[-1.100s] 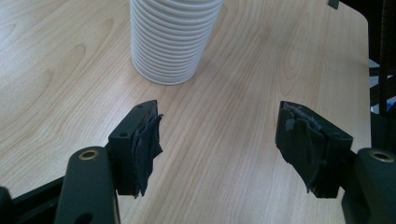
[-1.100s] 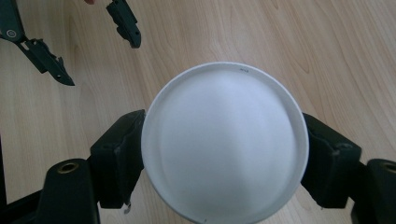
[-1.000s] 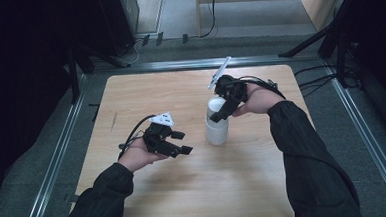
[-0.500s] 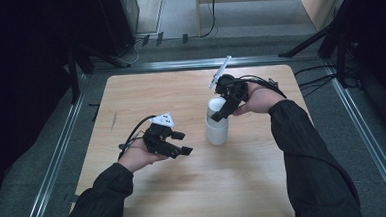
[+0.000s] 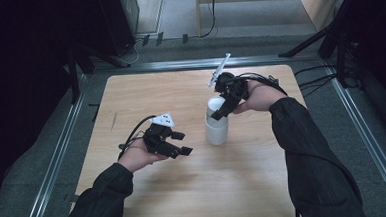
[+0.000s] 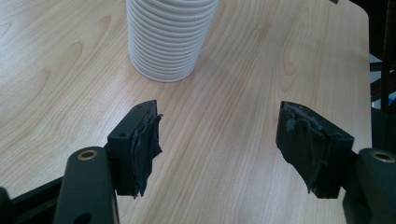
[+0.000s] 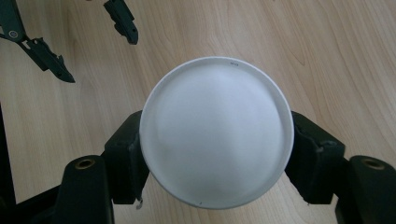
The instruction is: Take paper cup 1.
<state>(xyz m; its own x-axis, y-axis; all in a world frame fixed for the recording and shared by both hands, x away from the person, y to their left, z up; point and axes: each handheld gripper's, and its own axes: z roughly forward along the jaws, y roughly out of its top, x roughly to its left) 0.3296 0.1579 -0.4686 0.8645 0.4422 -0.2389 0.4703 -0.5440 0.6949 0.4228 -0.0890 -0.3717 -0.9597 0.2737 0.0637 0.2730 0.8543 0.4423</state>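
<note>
A ribbed stack of white cups [image 5: 216, 130] stands upright near the middle of the wooden table [image 5: 265, 185]. My right gripper [image 5: 221, 108] comes down on it from the right, its jaws pressed against both sides of the top cup [image 5: 214, 105]. The right gripper view looks straight down on that cup's round white face [image 7: 217, 116], held between the pads of my right gripper [image 7: 217, 154]. My left gripper [image 5: 182, 143] hovers left of the stack, open and empty. In the left gripper view my left gripper [image 6: 219, 140] points at the stack's base [image 6: 168, 42], a short way off.
A metal rail [image 5: 58, 155] frames the table on the left and right. Cables [image 5: 319, 77] trail off the right edge. Bare wood lies in front of the stack and at the far left. In the right gripper view my left gripper's open jaws stand at the upper left.
</note>
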